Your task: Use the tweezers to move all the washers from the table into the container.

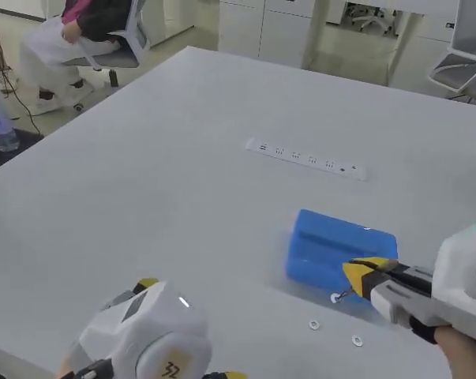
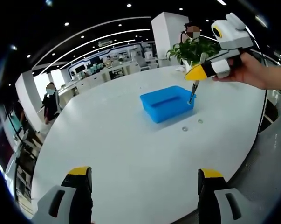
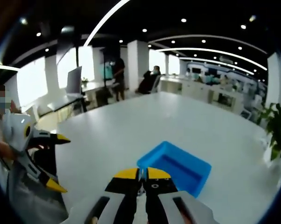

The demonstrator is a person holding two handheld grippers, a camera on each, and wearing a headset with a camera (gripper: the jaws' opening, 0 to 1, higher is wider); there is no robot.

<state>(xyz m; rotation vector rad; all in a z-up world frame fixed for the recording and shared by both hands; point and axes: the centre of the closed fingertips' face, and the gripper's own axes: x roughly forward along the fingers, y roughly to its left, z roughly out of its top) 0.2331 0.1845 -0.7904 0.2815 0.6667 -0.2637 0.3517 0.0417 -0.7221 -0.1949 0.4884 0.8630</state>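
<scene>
Tweezers (image 2: 192,92) pinched between right fingers (image 2: 196,73) (yellow-tipped).

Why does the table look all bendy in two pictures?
Left gripper view: the fisheye lens curves the table edge. Right gripper view: same bending, the ceiling light strip bows, and it is a bit blurry. Head view: table edges look straight.

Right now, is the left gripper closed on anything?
No, the left gripper has its jaws wide apart, with bare table between them.
</scene>
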